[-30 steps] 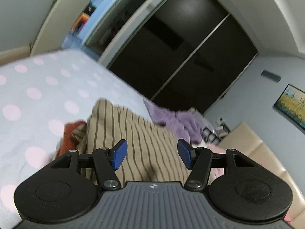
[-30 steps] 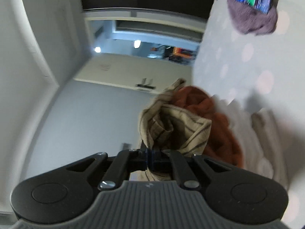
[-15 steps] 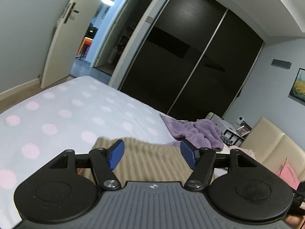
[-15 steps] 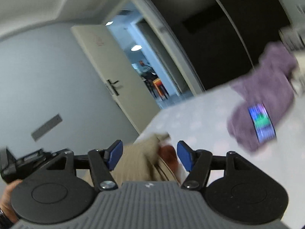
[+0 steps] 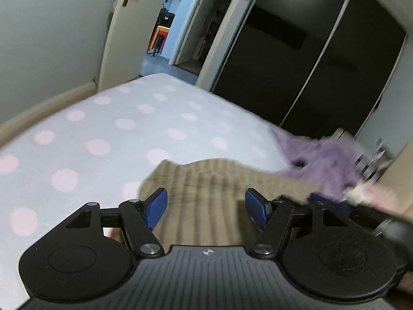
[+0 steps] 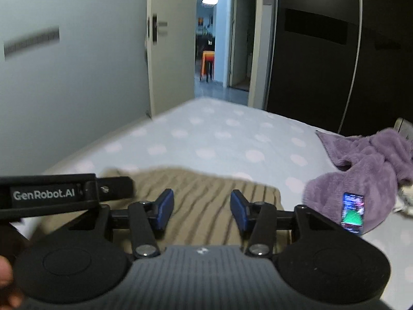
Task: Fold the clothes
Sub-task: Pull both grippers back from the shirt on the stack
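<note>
striped shirt lies flat on the bed, looks folded, at 12 o'clock just past both grippers. left gripper has jaws wide apart, nothing between the pads. right gripper about half open, jaws have just been closing, empty too. we judge this piece done. left to do: purple fleece crumpled at 2 o'clock with a phone on it.
</note>
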Available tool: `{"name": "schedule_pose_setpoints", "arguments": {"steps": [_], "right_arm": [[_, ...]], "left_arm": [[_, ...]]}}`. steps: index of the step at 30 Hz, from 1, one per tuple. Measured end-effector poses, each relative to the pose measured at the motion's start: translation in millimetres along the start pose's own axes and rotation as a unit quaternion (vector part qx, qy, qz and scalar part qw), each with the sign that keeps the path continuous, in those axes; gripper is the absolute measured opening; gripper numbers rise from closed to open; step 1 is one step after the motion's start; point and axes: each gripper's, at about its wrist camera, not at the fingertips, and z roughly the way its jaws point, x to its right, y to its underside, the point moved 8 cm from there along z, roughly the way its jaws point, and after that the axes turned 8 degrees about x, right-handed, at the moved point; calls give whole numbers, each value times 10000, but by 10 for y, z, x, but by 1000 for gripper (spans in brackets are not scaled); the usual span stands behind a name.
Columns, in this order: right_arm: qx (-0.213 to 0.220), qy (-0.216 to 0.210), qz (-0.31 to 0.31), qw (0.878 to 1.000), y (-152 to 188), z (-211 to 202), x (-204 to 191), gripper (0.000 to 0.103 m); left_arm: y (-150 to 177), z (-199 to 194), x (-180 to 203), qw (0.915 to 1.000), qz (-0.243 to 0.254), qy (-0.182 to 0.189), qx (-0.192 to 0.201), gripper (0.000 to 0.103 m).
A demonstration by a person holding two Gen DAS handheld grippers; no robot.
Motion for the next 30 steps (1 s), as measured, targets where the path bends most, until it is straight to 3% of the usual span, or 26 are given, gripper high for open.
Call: {"name": "schedule_pose_setpoints", "arguments": {"steps": [5, 8, 10, 12, 14, 17, 21, 30], "right_arm": [[114, 470, 614, 9969, 189, 29, 517, 52], [231, 800, 903, 9924, 213, -78, 793, 55], [403, 852, 1099, 9895, 179, -275, 901, 59], [642, 742, 1217, 9877, 106, -492, 900, 65], [818, 634, 1139, 9881, 34, -706, 803, 78], [956, 445, 945, 9899, -50, -1051, 583, 84], [725, 283, 836, 9935, -57, -1367, 342, 91], [224, 284, 881, 9955, 25, -1942, 49, 100]], "left_arm": [[62, 15, -148, 10000, -3, -56, -69, 66], [-2, -169, -206, 9995, 61, -298, 43, 66], [-61, -365, -143, 9993, 191, -269, 146, 66], [-118, -577, -46, 9990, 322, -188, 244, 68], [-174, -777, 73, 9983, 466, -186, 287, 74], [-201, -1044, 233, 9963, 761, -303, 251, 76], [-96, -1271, 378, 9905, 1185, -703, -55, 76], [208, -1722, 478, 9873, 1242, -956, -267, 76]]}}
